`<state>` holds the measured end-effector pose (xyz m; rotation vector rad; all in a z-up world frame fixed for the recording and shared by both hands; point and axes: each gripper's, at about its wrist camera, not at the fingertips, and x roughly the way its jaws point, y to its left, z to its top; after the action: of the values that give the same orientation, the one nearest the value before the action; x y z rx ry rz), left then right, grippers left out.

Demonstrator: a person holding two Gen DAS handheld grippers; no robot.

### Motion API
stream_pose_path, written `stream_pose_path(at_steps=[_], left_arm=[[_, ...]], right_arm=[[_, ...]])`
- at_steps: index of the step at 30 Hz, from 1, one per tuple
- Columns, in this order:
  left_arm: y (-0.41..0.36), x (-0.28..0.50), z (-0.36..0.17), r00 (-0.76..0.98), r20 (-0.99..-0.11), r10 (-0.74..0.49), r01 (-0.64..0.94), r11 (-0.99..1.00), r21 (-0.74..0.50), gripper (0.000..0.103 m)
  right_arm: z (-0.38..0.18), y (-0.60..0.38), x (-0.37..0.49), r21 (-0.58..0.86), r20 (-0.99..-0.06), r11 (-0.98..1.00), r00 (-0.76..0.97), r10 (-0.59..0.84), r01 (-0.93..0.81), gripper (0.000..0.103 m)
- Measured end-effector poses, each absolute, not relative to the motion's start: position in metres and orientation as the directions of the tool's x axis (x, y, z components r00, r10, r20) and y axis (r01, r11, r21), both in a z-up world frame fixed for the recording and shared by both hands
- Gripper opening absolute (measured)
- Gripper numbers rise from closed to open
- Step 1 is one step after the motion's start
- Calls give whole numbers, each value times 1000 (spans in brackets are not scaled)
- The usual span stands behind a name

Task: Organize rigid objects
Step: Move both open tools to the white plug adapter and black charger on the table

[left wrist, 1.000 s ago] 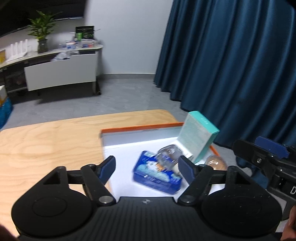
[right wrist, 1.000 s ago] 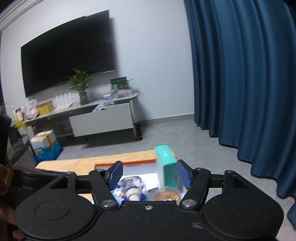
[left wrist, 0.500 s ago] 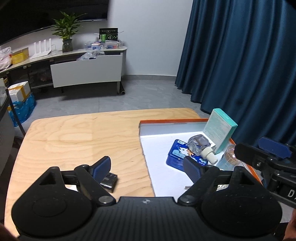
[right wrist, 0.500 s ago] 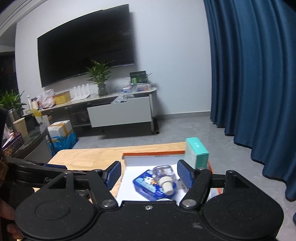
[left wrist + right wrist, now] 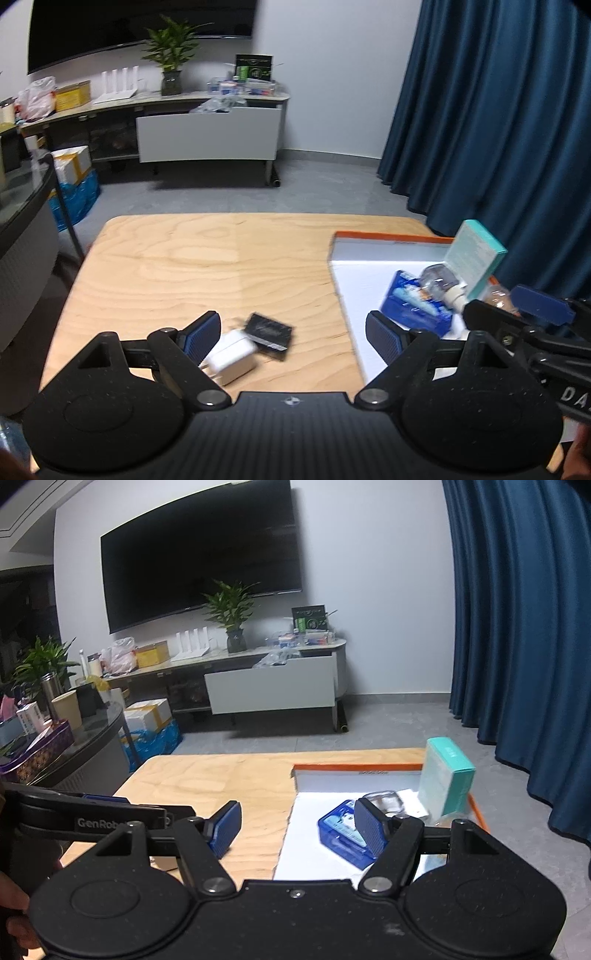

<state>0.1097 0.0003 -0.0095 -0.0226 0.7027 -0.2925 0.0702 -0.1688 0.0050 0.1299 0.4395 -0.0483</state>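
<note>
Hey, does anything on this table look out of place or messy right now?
Two things lie loose on the wooden table, outside the orange-rimmed tray: a white charger and a black card-like item beside it. The teal box leans tilted.

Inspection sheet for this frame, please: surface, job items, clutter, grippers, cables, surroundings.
Surface: wooden table, orange-rimmed tray at its right.
Job's things: white charger and black card on the table; blue case, bottle and teal box in the tray.
Clutter: nothing seen.
Grippers: left gripper open above the charger; right gripper open.
Cables: nothing seen.
Surroundings: TV, plant, blue curtain.
</note>
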Motion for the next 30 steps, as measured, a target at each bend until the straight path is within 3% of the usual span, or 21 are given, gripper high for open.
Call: stream_pose_path(at_steps=[11, 21, 24, 30], left_arm=[[54, 120, -40, 695, -698, -174, 133, 985, -114, 88], [32, 137, -64, 699, -689, -194, 205, 976, -67, 95], [30, 145, -76, 714, -675, -188, 225, 974, -33, 91], [34, 153, -82, 717, -667, -201, 197, 977, -82, 84]], right_arm=[[-12, -153, 76, 124, -469, 992, 882, 41, 20, 81], [-24, -148, 81, 132, -498, 991, 865, 67, 0, 81], [-27, -145, 83, 129, -506, 992, 860, 73, -8, 81], [-33, -140, 92, 122, -524, 992, 848, 84, -22, 81]])
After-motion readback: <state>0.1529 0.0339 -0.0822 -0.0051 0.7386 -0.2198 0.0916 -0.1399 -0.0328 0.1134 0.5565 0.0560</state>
